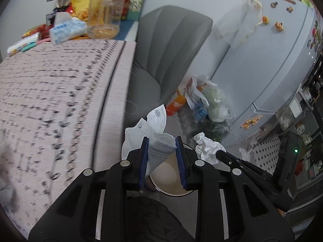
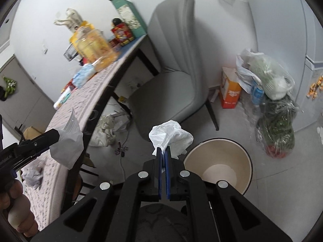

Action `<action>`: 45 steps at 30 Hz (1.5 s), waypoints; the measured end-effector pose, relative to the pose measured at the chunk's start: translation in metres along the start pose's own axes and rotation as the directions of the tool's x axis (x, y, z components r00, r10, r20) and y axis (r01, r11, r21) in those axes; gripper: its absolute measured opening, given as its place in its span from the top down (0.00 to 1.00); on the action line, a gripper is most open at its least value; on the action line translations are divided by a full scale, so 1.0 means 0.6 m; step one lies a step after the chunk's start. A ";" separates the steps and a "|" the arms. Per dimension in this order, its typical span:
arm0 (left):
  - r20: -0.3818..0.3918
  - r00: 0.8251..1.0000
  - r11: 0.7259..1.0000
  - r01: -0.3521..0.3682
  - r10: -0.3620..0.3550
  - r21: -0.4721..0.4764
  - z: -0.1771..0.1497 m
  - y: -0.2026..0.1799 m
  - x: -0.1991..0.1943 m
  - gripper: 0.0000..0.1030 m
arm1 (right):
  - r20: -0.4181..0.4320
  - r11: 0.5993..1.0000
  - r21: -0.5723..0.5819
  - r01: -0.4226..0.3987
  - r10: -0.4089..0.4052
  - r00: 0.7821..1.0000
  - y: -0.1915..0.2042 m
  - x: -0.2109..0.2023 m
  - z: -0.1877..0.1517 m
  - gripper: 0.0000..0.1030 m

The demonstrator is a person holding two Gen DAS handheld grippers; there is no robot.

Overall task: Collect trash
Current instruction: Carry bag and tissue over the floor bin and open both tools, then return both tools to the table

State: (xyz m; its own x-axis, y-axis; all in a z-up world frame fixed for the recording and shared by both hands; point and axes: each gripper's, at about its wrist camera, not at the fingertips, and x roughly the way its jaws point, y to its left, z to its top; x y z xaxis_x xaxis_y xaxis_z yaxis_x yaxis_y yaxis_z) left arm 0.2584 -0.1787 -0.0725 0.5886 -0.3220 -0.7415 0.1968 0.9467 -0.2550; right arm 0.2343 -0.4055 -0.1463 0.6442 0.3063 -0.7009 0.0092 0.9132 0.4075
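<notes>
My left gripper [image 1: 162, 141] is shut on a white face mask [image 1: 150, 129] and holds it beside the table edge, above a round beige trash bin [image 1: 169, 181] on the floor. The mask also shows in the right wrist view [image 2: 67, 143]. My right gripper [image 2: 163, 151] is shut on a crumpled white tissue [image 2: 171, 136], held just left of the bin [image 2: 220, 161]. The tissue shows in the left wrist view [image 1: 208, 147] to the right of my left gripper. Another crumpled tissue [image 2: 32, 174] lies on the table.
The table [image 1: 50, 104] has a patterned pink cloth and holds a tissue pack [image 1: 67, 30], a plastic jar [image 1: 105, 12] and snack packets. A grey chair [image 2: 173, 76] stands behind the bin. Bags [image 2: 270, 92] and an orange box [image 2: 230, 90] sit by the fridge [image 1: 272, 46].
</notes>
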 end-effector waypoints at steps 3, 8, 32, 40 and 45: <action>-0.036 0.999 1.000 0.008 -0.007 0.022 0.004 -0.021 0.035 0.75 | -0.024 1.000 0.024 -0.002 0.003 1.000 -0.031 0.023 0.004 0.90; -0.092 0.996 0.999 0.020 -0.016 0.045 0.008 -0.047 0.082 0.75 | 0.000 0.998 0.058 0.018 -0.018 1.000 -0.073 0.026 0.000 0.36; -0.008 0.998 0.998 0.057 -0.057 -0.006 0.019 -0.083 0.075 0.10 | 0.048 0.994 0.055 0.091 -0.094 0.994 -0.115 -0.070 0.003 0.34; 0.137 0.991 0.992 0.018 -0.001 -0.122 0.011 0.008 -0.024 0.06 | 0.069 0.996 -0.037 0.087 -0.084 0.994 -0.016 -0.075 0.011 0.20; 0.214 0.975 0.983 -0.026 0.066 -0.183 0.004 0.062 -0.089 0.06 | 0.180 0.990 -0.089 0.108 -0.091 0.979 0.068 -0.102 0.009 0.07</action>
State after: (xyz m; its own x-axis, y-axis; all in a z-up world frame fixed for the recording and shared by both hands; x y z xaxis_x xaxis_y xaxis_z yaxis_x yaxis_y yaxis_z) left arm 0.2360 -0.1264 -0.0410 0.7543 -0.2509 -0.6066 0.0350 0.9381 -0.3446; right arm 0.1996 -0.3885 -0.0837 0.7678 0.1688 -0.6181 0.0109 0.9611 0.2760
